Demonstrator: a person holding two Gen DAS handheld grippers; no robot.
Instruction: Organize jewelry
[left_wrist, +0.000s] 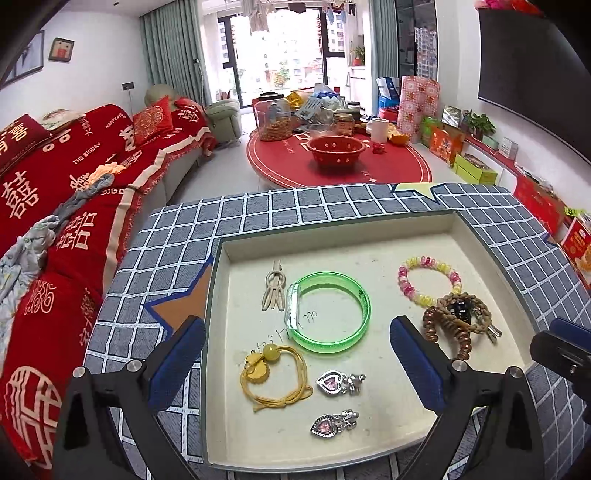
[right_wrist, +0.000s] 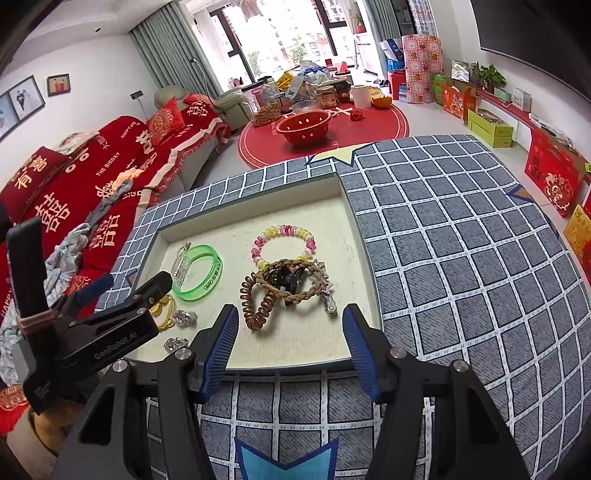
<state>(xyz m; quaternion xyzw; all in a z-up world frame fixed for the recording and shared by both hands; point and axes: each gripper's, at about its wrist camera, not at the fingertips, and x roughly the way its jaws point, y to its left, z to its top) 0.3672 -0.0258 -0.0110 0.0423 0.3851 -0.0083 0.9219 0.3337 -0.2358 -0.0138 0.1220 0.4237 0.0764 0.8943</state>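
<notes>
Left to right across the shallow tray (left_wrist: 458, 225) that rests on my checked bench (left_wrist: 258, 210): the jewelry is loose on the tray floor, unsorted, which I take to mean the organizing has hardly begun. At the far left lies a pale hair clip (left_wrist: 274, 290), just beside the green bangle (left_wrist: 328, 312), whose clear clasp faces the clip. Nearer me sits the yellow hair tie (left_wrist: 275, 373), and to its right two heart-shaped silver charms (left_wrist: 341, 382), one nearer than the other, apart from each other. My left hand-held gripper (left_wrist: 295, 365) hangs above this group with its blue pads spread wide; the yellow hair tie, the charms and the near arc of the bangle all fall between the pads in the left wrist view, though nothing is gripped. I judge this wide spread suits a descent on any one small piece. Farther right lies the pink-and-yellow bead bracelet (right_wrist: 283, 242), by itself toward the back wall, and in front of it a tangle: a brown braided bracelet (right_wrist: 291, 278) over a dark clip, a coiled brown hair tie (right_wrist: 256, 304) and a silver clasp piece (right_wrist: 327, 291), all touching. My right hand-held gripper (right_wrist: 290, 341) hovers at the tray's near rim, its fingers also apart and empty, with the tangle directly ahead between them; I judge this heap the hardest to separate cleanly.
</notes>
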